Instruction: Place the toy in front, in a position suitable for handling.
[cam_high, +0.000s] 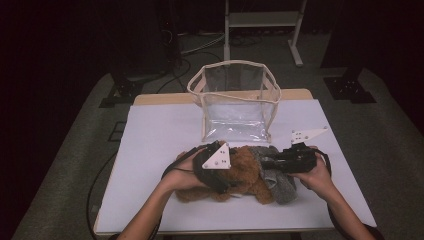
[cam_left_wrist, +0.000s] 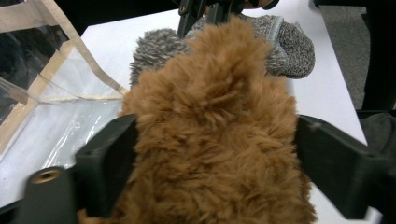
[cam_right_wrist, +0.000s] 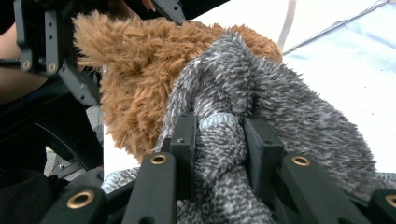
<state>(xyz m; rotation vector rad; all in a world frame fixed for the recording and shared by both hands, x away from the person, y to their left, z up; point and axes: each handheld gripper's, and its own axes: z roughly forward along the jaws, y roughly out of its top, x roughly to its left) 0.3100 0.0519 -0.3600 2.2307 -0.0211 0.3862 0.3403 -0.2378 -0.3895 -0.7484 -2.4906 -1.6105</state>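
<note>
Forearms: two enter from the near edge, one gripper in each hand.
Left gripper: jaws spread wide round the brown plush toy, which fills the gap between them.
Right gripper: jaws clenched on the grey knitted cloth.
Toy and cloth: touching, on the near middle of the white table.
Clear bag: upright, open, just behind them.
Room: dark; grey carpet, cables, metal stand legs beyond.
</note>
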